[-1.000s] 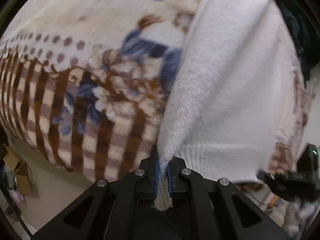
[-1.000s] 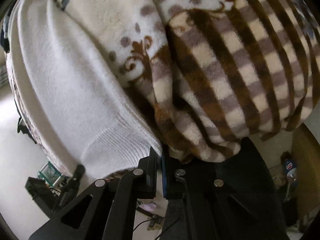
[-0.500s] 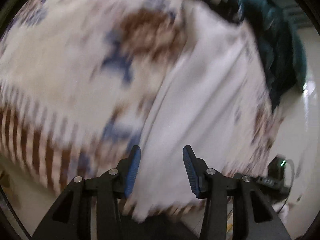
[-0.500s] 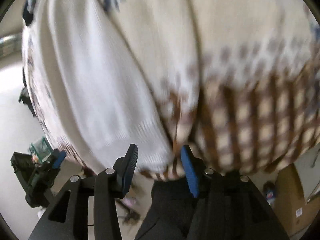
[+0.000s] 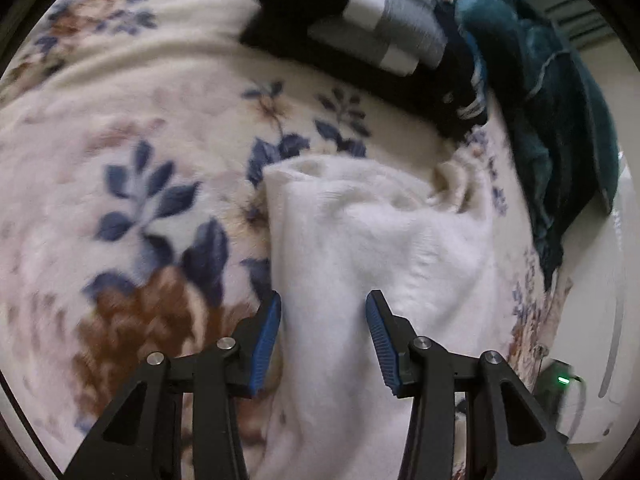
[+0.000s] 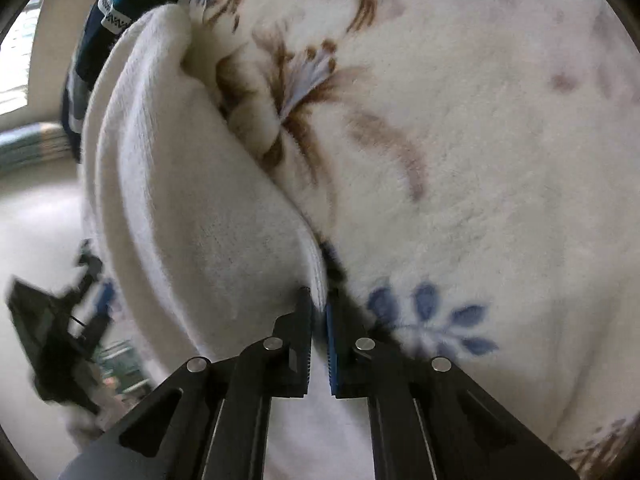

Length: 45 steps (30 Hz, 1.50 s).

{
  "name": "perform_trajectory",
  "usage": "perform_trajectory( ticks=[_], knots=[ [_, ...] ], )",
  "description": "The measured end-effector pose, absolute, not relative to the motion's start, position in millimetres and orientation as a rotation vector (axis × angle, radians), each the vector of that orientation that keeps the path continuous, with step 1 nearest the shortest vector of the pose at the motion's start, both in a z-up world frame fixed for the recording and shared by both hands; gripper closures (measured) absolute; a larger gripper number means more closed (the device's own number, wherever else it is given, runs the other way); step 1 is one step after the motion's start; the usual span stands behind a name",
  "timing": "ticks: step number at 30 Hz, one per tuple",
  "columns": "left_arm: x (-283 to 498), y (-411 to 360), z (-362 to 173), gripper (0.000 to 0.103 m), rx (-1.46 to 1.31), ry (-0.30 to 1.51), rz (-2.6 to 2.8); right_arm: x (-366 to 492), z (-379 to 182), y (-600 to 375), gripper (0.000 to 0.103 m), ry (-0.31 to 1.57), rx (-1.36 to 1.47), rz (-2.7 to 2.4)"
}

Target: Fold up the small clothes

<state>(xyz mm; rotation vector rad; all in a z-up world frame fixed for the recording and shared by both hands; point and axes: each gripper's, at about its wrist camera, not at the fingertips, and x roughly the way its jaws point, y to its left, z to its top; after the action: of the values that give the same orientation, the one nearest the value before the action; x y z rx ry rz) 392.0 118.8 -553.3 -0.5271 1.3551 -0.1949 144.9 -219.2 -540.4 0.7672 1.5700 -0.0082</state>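
On the floral blanket [image 5: 132, 128], white knit garment [image 5: 384, 240] lying folded, left gripper [image 5: 324, 340] jaws apart over it, right gripper [image 6: 319, 334] just closed, pinching its right edge

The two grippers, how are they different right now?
The left gripper has its jaws apart, above the white sweater without squeezing it. The right gripper is pinched shut on the sweater's edge; its jaws have just been closing. Both are black with blue pads, over the flowery blanket.
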Motion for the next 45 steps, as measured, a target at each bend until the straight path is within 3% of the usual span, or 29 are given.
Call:
perform_trajectory(
  ticks=[2, 5, 7, 9, 10, 11, 12, 15, 16, 17, 18, 27, 30, 32, 33, 34, 35, 36, 39, 40, 41, 42, 43, 45],
  knots=[
    [398, 119, -564, 0.061, -0.559, 1.379, -0.205, 139, -528, -226, 0.101, 1.517, 0.725, -0.112],
    [398, 123, -565, 0.062, -0.584, 1.355, -0.201, 139, -543, -230, 0.100, 1.615, 0.802, -0.086],
    [398, 127, -558, 0.086, -0.570, 1.307, -0.207, 147, -538, -226, 0.099, 1.614, 0.785, -0.055],
    [399, 131, -553, 0.093, -0.541, 1.278, -0.204, 168, -532, -226, 0.091, 1.627, 0.803, -0.011],
    [401, 132, -553, 0.096, -0.535, 1.271, -0.203, 176, -528, -230, 0.080, 1.596, 0.848, 0.011],
    [403, 133, -553, 0.096, -0.528, 1.267, -0.204, 186, -524, -234, 0.058, 1.562, 0.893, 0.029],
    [404, 134, -553, 0.096, -0.518, 1.270, -0.205, 194, -523, -235, 0.052, 1.530, 0.928, 0.032],
    [408, 134, -556, 0.097, -0.505, 1.275, -0.205, 211, -540, -220, 0.051, 1.552, 0.970, 0.046],
    [409, 134, -556, 0.097, -0.505, 1.275, -0.203, 218, -551, -215, 0.053, 1.574, 0.982, 0.062],
    [409, 136, -556, 0.097, -0.511, 1.273, -0.197, 222, -558, -208, 0.081, 1.574, 0.985, 0.058],
    [410, 136, -557, 0.097, -0.514, 1.272, -0.192, 227, -564, -198, 0.102, 1.586, 0.959, 0.038],
    [409, 150, -556, 0.096, -0.548, 1.299, -0.180, 233, -561, -197, 0.101, 1.573, 0.868, -0.155],
    [410, 151, -540, 0.092, -0.532, 1.321, -0.207, 240, -556, -206, 0.099, 1.606, 0.933, -0.075],
    [412, 151, -520, 0.080, -0.478, 1.287, -0.206, 258, -540, -213, 0.092, 1.586, 0.957, -0.042],
    [414, 150, -511, 0.073, -0.452, 1.260, -0.207, 263, -532, -215, 0.085, 1.558, 0.952, -0.026],
    [419, 147, -500, 0.061, -0.429, 1.226, -0.232, 271, -526, -225, 0.062, 1.543, 0.942, -0.016],
    [425, 141, -496, 0.053, -0.401, 1.211, -0.264, 277, -521, -224, 0.051, 1.526, 0.934, -0.010],
    [437, 130, -496, 0.041, -0.341, 1.218, -0.298, 286, -517, -220, 0.051, 1.505, 0.935, 0.012],
    [468, 103, -531, 0.041, -0.201, 1.333, -0.324, 315, -521, -222, 0.051, 1.507, 0.948, 0.056],
    [475, 96, -548, 0.042, -0.174, 1.382, -0.329, 327, -527, -222, 0.051, 1.512, 0.956, 0.059],
    [479, 91, -560, 0.060, -0.153, 1.403, -0.330, 336, -534, -215, 0.051, 1.523, 0.964, 0.068],
    [479, 87, -567, 0.097, -0.120, 1.403, -0.320, 344, -542, -211, 0.051, 1.541, 0.978, 0.089],
    [478, 85, -567, 0.098, -0.085, 1.391, -0.315, 344, -552, -205, 0.051, 1.554, 0.997, 0.102],
    [473, 89, -559, 0.100, -0.079, 1.326, -0.315, 354, -558, -191, 0.079, 1.551, 0.991, 0.093]
  ],
)
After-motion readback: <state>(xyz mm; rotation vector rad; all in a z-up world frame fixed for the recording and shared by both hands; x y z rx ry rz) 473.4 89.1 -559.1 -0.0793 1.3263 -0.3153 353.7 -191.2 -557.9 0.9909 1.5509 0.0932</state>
